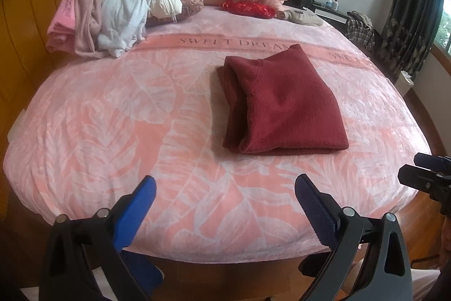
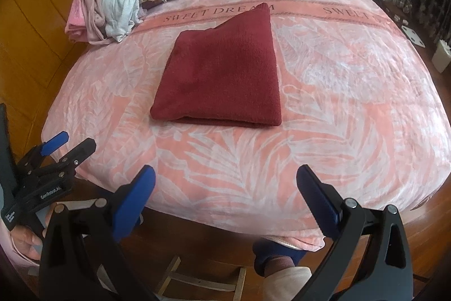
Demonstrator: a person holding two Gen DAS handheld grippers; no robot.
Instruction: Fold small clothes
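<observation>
Both my tongs hang wide open and empty over the near edge of the bed point(image 2: 352, 114), left tongs point(image 1: 225, 188) and right tongs point(image 2: 225, 178) side by side. The dark red knit garment point(image 2: 222, 75) lies folded into a thick pad mid-bed on the pink blanket, well apart from the pile of unfolded clothes point(image 1: 118, 10) at the far left. It looks soft and floppy, fairly light, fuzzy enough not to slip. I reckon pinching all layers at the near folded edge, one corner per tongs, keeps it from spilling open.
</observation>
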